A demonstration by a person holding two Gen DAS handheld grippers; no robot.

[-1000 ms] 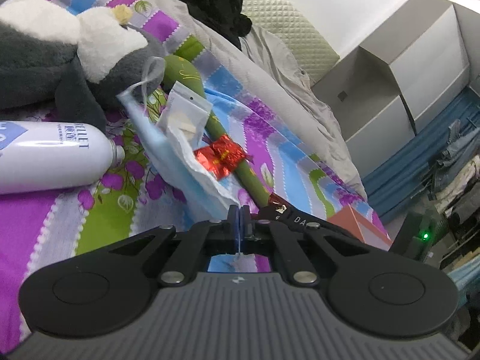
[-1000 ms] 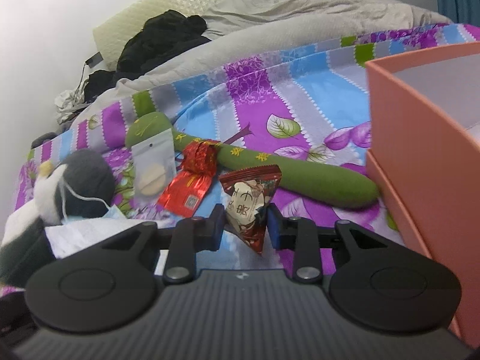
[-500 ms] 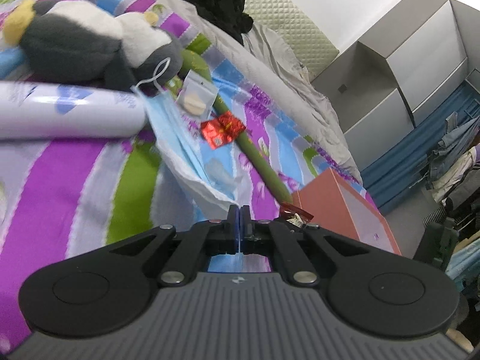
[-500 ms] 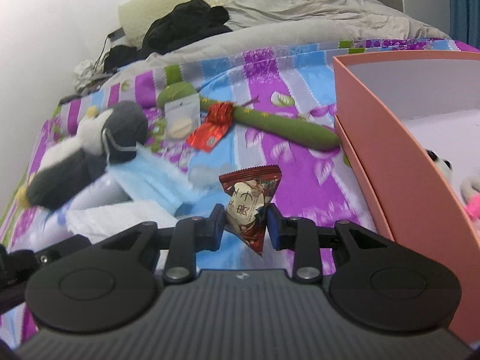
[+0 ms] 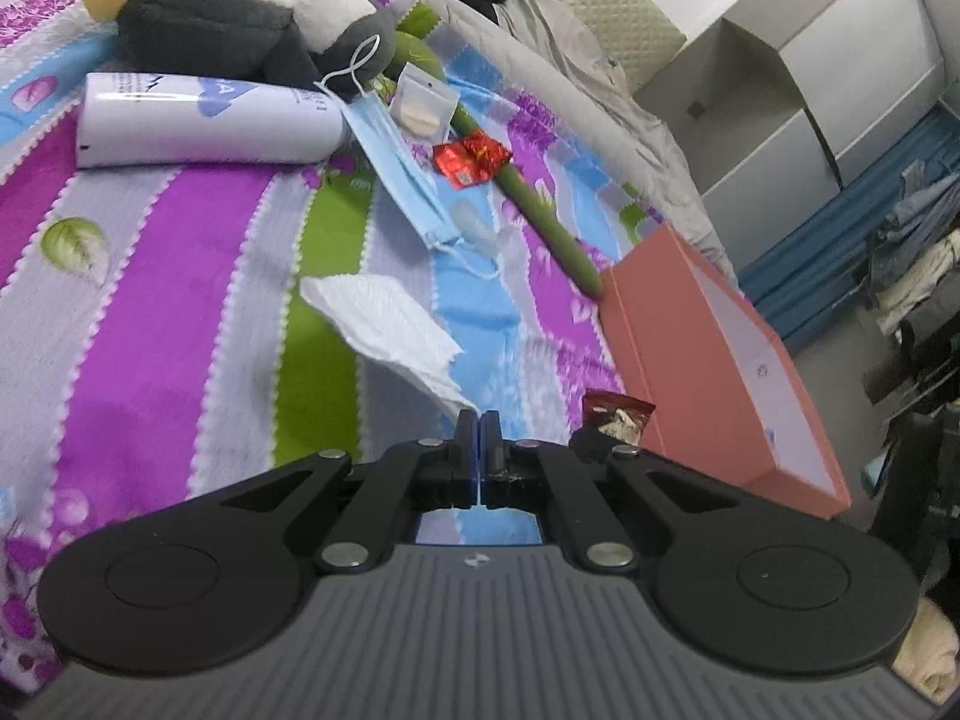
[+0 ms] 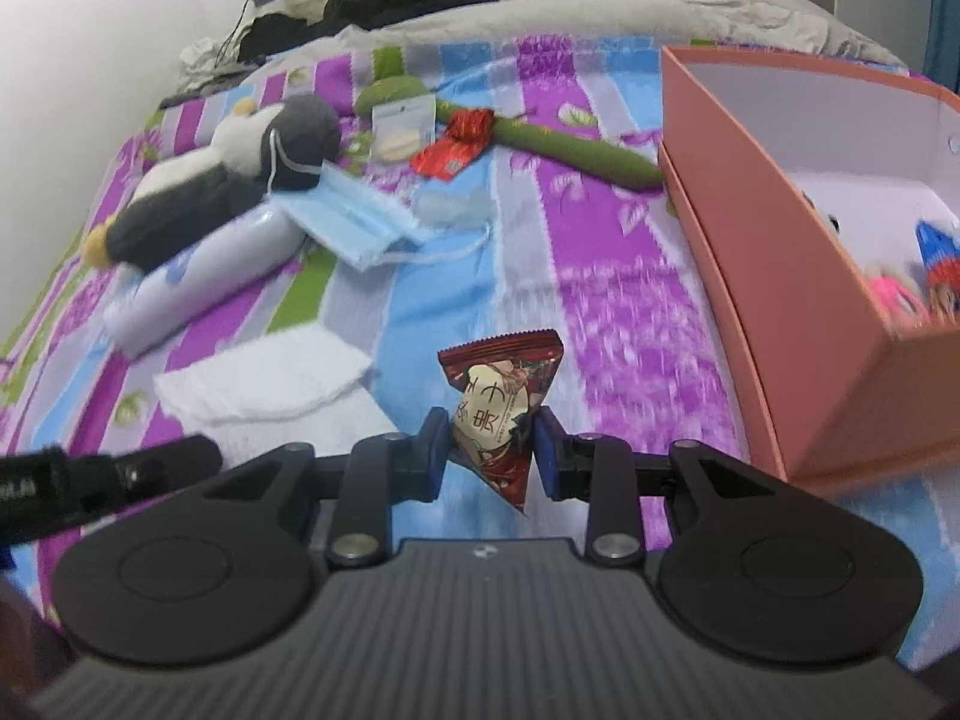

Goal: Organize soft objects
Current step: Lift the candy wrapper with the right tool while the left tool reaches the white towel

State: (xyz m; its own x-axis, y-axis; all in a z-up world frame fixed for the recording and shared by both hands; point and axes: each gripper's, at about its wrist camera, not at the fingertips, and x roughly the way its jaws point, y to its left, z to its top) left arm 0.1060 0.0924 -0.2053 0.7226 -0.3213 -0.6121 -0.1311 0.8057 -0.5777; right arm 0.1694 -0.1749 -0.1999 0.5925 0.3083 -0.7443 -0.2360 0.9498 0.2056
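Right wrist view alone shows inside the pink box [image 6: 744,222]: several small toys at its floor, blurred; left wrist view alone shows the grey cabinets [image 5: 798,90] past the bed. Right claw [image 6: 491,456] clamps one red snack packet [image 6: 501,402], wide end up, point down, above the striped bedspread [image 6: 600,276] just left of the box; left claw [image 5: 478,441] is fully closed, pinching a corner of one white tissue [image 5: 390,324]. On the bedspread: one penguin plush [image 5: 228,18], one white bottle [image 5: 204,126], one blue face mask [image 5: 396,174], and one long green plush [image 5: 540,210] running diagonally with its tip at the box.
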